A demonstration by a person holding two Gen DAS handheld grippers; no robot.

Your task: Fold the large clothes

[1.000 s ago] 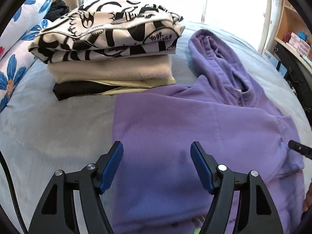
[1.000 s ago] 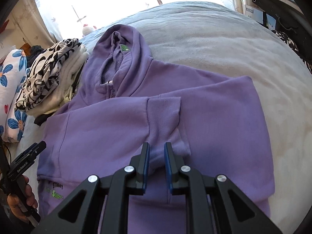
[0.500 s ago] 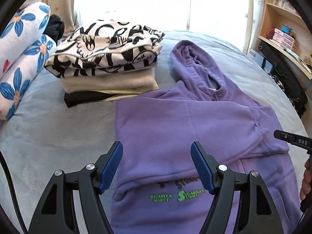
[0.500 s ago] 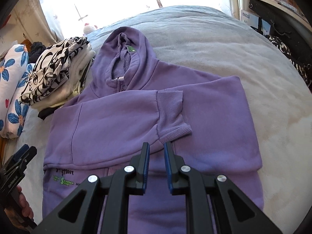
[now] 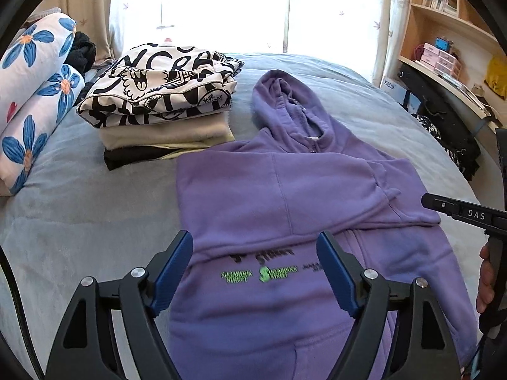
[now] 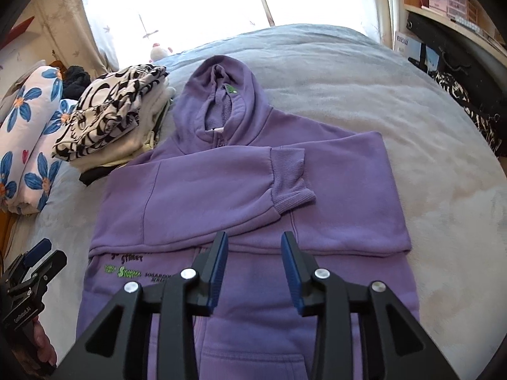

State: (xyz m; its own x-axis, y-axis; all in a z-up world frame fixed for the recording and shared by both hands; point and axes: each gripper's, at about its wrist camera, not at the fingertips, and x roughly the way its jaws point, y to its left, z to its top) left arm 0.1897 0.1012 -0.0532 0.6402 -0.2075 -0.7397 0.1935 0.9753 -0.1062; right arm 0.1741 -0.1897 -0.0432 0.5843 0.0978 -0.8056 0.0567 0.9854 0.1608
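Observation:
A purple zip hoodie [image 5: 285, 196] lies flat on the grey bed, front up, hood pointing away; it also shows in the right wrist view [image 6: 247, 190]. Both sleeves are folded across its chest, with one ribbed cuff [image 6: 290, 177] on top. Green lettering [image 5: 263, 274] shows below the sleeves. My left gripper [image 5: 255, 250] is open and empty, above the hoodie's lower left part. My right gripper [image 6: 253, 247] is open and empty, above the hoodie's middle just below the folded sleeves.
A stack of folded clothes [image 5: 164, 101] with a black-and-white top piece sits left of the hood. Blue-flowered pillows [image 5: 31, 95] lie at the far left. A desk and shelves [image 5: 443, 72] stand beyond the bed's right edge. The grey bedcover [image 6: 396, 95] stretches right of the hoodie.
My right gripper has opened from shut and let go of the sleeve. Both grippers have drawn back and up from the hoodie, so more of its lower part shows.

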